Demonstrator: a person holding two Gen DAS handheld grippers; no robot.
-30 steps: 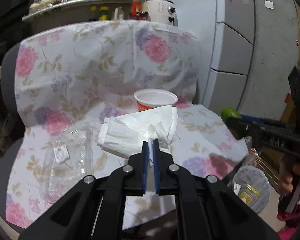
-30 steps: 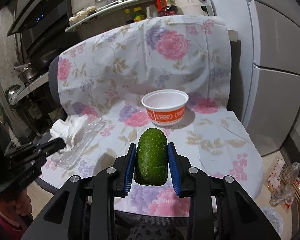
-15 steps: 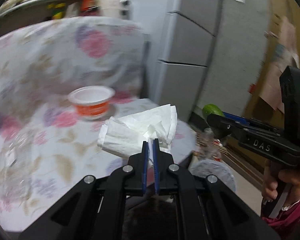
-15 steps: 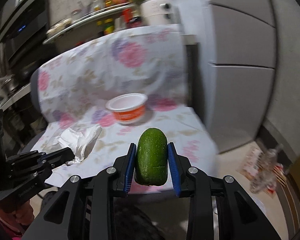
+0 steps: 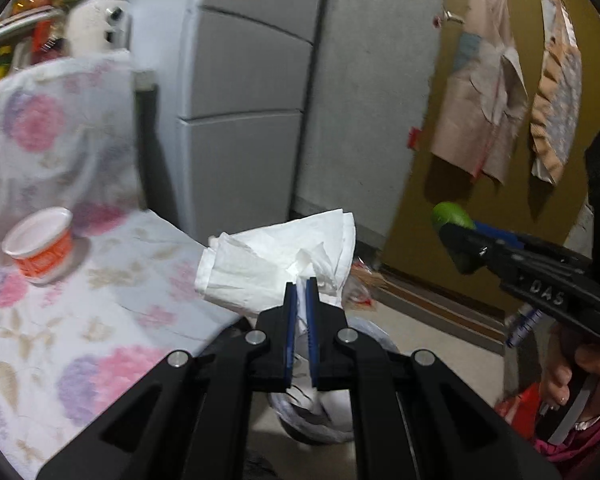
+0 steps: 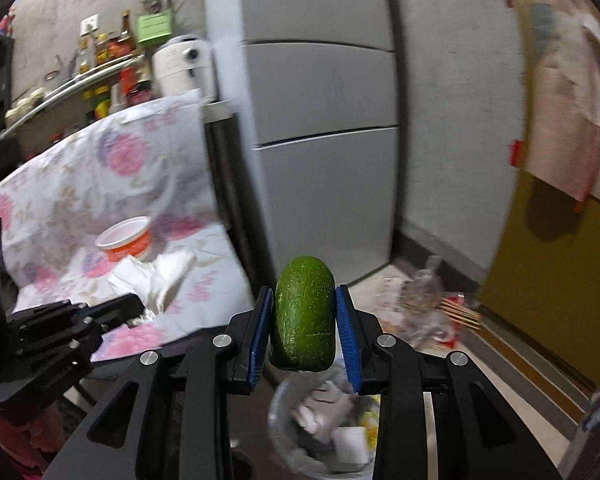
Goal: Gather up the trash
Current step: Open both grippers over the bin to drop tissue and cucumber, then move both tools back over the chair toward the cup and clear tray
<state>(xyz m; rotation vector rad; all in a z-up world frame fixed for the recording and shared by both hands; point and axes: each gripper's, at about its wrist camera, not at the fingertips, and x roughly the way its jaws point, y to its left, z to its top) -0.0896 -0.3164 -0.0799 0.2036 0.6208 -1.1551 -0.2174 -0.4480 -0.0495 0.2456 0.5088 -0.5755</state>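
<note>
Tissue (image 5: 278, 254) and avocado (image 6: 303, 314) above bin (image 6: 300, 432)

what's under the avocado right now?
A lined trash bin on the floor, holding white crumpled trash. The right gripper holding the avocado covers the bin's near rim.

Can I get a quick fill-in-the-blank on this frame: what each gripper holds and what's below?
1. The left gripper is shut on a crumpled white ____.
2. The right gripper clamps a ____ avocado.
3. On the floor below both grippers sits a trash ____ with paper scraps in it.
4. The empty orange cup stands on the ____-patterned cloth.

Missing words: tissue; green; bin; flower
</note>
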